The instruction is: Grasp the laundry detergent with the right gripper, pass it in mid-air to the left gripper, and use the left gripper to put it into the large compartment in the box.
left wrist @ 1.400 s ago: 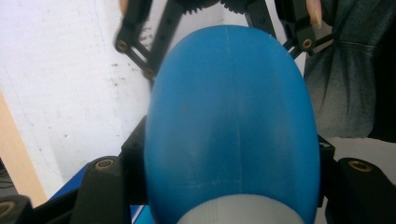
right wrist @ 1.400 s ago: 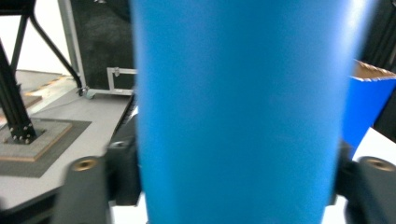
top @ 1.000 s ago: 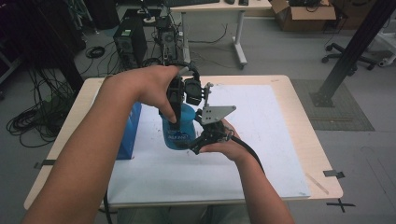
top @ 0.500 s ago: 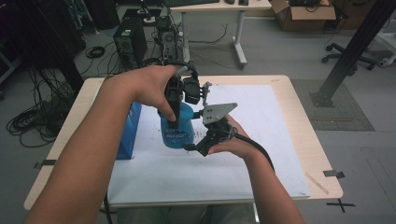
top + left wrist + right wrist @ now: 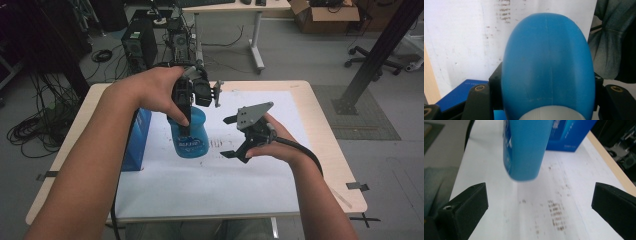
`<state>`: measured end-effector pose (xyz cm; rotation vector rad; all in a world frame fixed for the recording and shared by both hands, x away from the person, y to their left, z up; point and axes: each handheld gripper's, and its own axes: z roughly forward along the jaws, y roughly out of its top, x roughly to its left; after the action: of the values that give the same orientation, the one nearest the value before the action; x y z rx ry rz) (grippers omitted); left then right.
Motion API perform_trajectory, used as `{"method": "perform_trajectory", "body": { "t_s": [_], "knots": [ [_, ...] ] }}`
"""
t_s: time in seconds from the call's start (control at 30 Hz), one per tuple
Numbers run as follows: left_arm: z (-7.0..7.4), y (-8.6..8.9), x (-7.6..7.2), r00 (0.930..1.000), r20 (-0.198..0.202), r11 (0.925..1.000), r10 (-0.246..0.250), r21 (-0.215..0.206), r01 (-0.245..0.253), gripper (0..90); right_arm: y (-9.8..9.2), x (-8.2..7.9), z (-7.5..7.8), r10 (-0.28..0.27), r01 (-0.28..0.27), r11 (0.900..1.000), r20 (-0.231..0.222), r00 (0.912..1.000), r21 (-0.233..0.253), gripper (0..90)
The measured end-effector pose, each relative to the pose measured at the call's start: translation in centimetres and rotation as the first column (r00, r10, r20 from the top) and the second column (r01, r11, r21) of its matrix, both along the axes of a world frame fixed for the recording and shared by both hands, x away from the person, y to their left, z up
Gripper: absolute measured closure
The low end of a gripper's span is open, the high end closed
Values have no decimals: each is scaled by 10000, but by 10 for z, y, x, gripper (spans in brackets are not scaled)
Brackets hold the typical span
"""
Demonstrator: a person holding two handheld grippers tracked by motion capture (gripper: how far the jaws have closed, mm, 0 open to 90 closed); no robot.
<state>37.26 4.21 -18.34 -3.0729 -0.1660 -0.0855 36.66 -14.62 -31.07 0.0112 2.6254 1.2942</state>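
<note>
White paper (image 5: 200, 185) covers most of the wooden table (image 5: 330, 150), with office floor, computers and cables beyond it. From the high view, the left gripper (image 5: 187, 107) comes down over the top of a blue bottle (image 5: 190, 135) and is clamped on its upper part; the bottle hangs upright near the middle-left of the sheet, its long axis roughly vertical, base toward the paper. A blue box (image 5: 136, 142) stands just beside it on the left. The right gripper (image 5: 235, 137) waits near the bottle's right side, jaws spread wide and holding nothing.

In the left gripper view, the bottle (image 5: 547, 65) bulges between the two jaws, which press its flanks; its rounded body points away from the camera toward the smudged paper (image 5: 461, 37).

In the right gripper view, the bottle (image 5: 525, 147) hangs above the sheet, its base seemingly clear of it, with the box (image 5: 571, 135) behind and both jaws parted well apart below.

To do this step well, I judge the left grip should stay firm and level so the bottle stays plumb, while the right jaws close squarely around the lower body rather than nudging it sideways.
</note>
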Motion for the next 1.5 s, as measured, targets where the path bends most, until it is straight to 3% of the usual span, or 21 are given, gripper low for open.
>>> {"method": "perform_trajectory", "body": {
  "t_s": [0.1, 0.17, 0.27, 0.43, 0.5, 0.57, 0.63, 0.73, 0.77, 0.83, 0.87, 0.97, 1.07, 1.13, 1.2, 1.27, 1.3, 1.37, 1.43, 1.5],
  "knots": [
    [-2, -1, 1, 9996, 60, 9996, 263, 127, -264, 389, -8, -1, 4, -76, 81, 9988, 103, 9999, -479, 9],
    [-2, -3, 2, 9997, -49, 9984, 222, 515, -219, 389, -13, -2, 7, -165, 175, 9973, 144, 9998, -716, 10],
    [-2, -5, 0, 9991, -159, 9963, 404, 769, -391, 389, -20, -3, 10, -249, 265, 9955, 192, 9995, -911, 10],
    [1, -6, -1, 9959, 61, 9934, 904, 699, -906, 388, -28, -4, 15, -333, 359, 9934, 256, 9991, -1087, 11],
    [3, -5, 1, 9888, 262, 9876, 1470, 522, -1482, 388, -29, -5, 16, -332, 359, 9929, 258, 9991, -1134, 11],
    [5, -4, 3, 9743, 445, 9746, 2206, 300, -2220, 388, -30, -5, 17, -323, 357, 9916, 293, 9990, -1243, 11],
    [6, -3, 4, 9631, 614, 9646, 2619, 163, -2633, 388, -30, -6, 18, -310, 351, 9901, 325, 9990, -1359, 13],
    [9, -1, 6, 9426, 865, 9459, 3225, 64, -3243, 388, -31, -6, 20, -317, 366, 9877, 347, 9989, -1522, 13],
    [9, 0, 7, 9306, 851, 9340, 3561, -21, -3572, 388, -32, -6, 21, -328, 379, 9868, 346, 9989, -1573, 14],
    [11, 3, 11, 9053, 764, 9083, 4179, -168, -4179, 388, -33, -6, 23, -340, 396, 9848, 358, 9988, -1691, 13],
    [13, 6, 14, 8824, 654, 8848, 4660, -349, -4647, 388, -33, -6, 24, -338, 395, 9837, 351, 9988, -1752, 14],
    [18, 14, 19, 8357, 439, 8363, 5474, -647, -5444, 388, -34, -6, 27, -287, 354, 9780, 356, 9990, -2057, 17],
    [21, 20, 22, 8098, 420, 8100, 5853, -770, -5814, 388, -35, -5, 31, -80, 120, 9658, 162, 9998, -2589, 18],
    [23, 23, 23, 7973, 440, 7978, 6020, -752, -5982, 388, -36, -4, 34, 3, 9, 9569, 42, 10000, -2905, 18],
    [26, 27, 25, 7731, 365, 7725, 6332, -919, -6284, 388, -37, -3, 36, -25, 29, 9512, 20, 10000, -3087, 20],
    [28, 32, 26, 7598, 343, 7583, 6492, -1073, -6431, 389, -38, -2, 38, -9, -20, 9437, -88, 10000, -3309, 20],
    [29, 35, 27, 7467, 301, 7442, 6645, -1175, -6575, 389, -38, -1, 38, -16, -6, 9395, -60, 10000, -3426, 20],
    [31, 39, 29, 7305, 262, 7270, 6824, -1288, -6745, 389, -39, 0, 39, -45, -4, 9325, -127, 9999, -3613, 21],
    [33, 43, 30, 7175, 233, 7133, 6962, -1344, -6878, 389, -39, 3, 39, -66, -37, 9183, -246, 9997, -3959, 24],
    [36, 47, 31, 6990, 170, 6939, 7149, -1407, -7062, 389, -40, 5, 39, -71, -61, 9047, -294, 9995, -4261, 25]
  ]
}}
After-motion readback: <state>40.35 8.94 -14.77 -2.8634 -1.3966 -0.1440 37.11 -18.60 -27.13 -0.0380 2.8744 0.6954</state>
